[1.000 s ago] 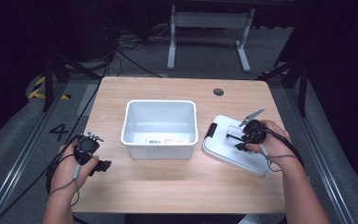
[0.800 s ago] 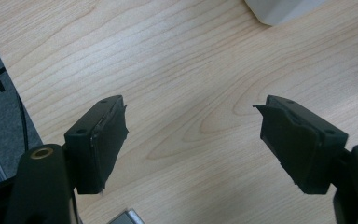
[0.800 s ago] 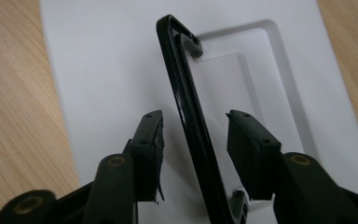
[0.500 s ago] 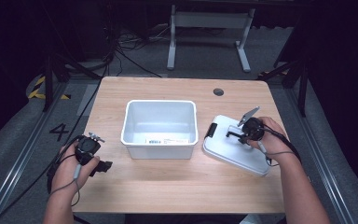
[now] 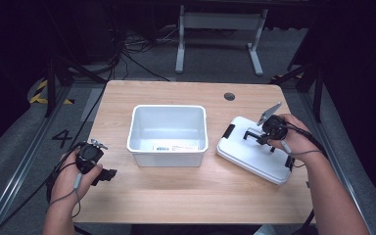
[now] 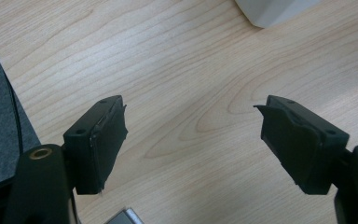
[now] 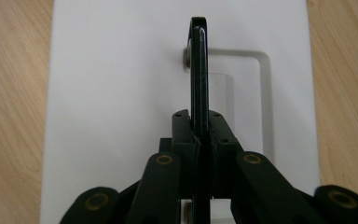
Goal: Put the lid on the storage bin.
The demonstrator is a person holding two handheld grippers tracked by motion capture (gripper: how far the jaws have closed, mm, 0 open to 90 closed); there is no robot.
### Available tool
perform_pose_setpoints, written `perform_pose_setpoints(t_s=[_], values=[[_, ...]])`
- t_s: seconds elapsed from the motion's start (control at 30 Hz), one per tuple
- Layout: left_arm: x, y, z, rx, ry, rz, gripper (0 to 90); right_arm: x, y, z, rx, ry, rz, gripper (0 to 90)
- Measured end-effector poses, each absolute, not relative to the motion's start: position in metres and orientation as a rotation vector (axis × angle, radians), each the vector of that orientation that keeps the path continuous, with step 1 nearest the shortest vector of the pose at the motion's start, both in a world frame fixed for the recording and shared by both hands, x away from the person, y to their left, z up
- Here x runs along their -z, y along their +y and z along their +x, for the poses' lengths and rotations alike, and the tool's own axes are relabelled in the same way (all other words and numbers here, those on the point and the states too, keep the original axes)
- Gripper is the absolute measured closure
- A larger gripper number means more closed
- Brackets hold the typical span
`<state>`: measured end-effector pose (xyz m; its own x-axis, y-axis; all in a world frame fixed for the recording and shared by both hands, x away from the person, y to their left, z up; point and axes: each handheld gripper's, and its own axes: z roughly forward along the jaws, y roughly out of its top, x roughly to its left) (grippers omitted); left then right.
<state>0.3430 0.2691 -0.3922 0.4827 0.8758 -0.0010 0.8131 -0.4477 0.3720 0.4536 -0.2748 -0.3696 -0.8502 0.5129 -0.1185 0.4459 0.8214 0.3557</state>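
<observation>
A white lid (image 5: 254, 157) lies flat on the table's right side, just right of an open white bin (image 5: 169, 147). My right gripper (image 5: 255, 136) is shut on the lid's black handle (image 5: 248, 132), which stands up on edge between the jaws. In the right gripper view the handle (image 7: 198, 60) runs straight up from my right gripper (image 7: 199, 135) over the white lid (image 7: 116, 93). My left gripper (image 5: 108, 175) hovers over bare wood near the front left. Its jaws stand wide apart in the left gripper view (image 6: 191, 140), with nothing between them.
The bin looks empty and has a small label on its front wall; its corner (image 6: 275, 9) shows in the left gripper view. A round cable hole (image 5: 229, 96) sits at the table's far side. A dark floor with cables and a metal stand (image 5: 220, 29) lies beyond the table.
My right gripper has shifted slightly away from the person while holding the handle. The lid stays in place. The left hand has barely moved.
</observation>
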Motion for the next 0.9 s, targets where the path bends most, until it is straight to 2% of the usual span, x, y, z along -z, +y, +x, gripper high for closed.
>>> perform_pose_setpoints(t_s=[0.2, 0.3, 0.9], values=[[0.39, 0.269, 0.344, -0.27, 1.414, 2.404, 22.2, 0.343, -0.276, 0.45, -0.508, 2.785, 0.742, 83.8], [0.39, 0.268, 0.346, -0.244, 1.38, 2.415, 19.0, 0.325, -0.276, 0.449, -0.512, 2.767, 0.746, 83.7], [0.386, 0.266, 0.347, -0.228, 1.332, 2.412, 18.8, 0.261, -0.268, 0.445, -0.606, 2.716, 0.663, 83.7]])
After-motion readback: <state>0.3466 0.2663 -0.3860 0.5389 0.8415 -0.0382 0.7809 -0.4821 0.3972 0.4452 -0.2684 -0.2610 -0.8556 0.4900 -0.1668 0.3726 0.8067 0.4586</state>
